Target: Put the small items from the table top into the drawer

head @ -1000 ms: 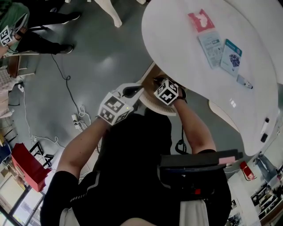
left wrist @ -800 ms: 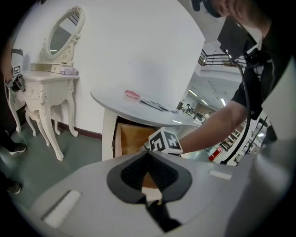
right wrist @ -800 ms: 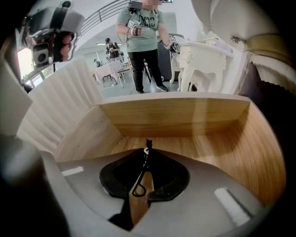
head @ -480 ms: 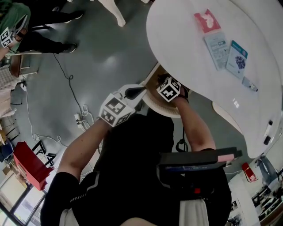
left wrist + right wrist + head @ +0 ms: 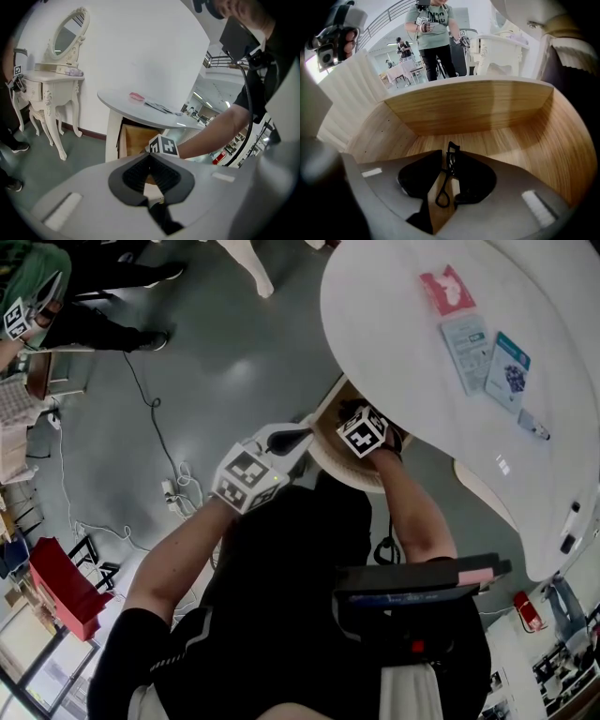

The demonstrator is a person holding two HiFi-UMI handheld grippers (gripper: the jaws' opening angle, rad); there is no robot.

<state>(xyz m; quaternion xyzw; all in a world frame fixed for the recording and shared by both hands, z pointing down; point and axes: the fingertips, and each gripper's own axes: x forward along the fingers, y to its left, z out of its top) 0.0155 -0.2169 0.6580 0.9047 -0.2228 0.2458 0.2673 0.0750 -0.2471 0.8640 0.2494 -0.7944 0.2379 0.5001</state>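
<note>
**Curler in drawer, right jaws spread**

Table point(image 5: 403, 381) fills 1 o'clock of your head view. The open drawer point(image 5: 478, 105) sits under its near edge. Your right gripper point(image 5: 451, 152) points down into the drawer. Its jaws have just been opening and now stand apart, with the curler point(image 5: 451, 159) loose between them. Your left gripper point(image 5: 150, 157) hangs at the drawer's 8 o'clock, jaws pressed together and empty. Three packets point(image 5: 466, 341) and a tube point(image 5: 534, 426) lie on the table at 2 o'clock.

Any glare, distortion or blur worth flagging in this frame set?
Head view: strong fisheye bends the white table; soft glare on the grey floor. Left gripper view: dark vignetted corners, soft foreground. Right gripper view: right side of the wooden drawer falls in shadow.
</note>
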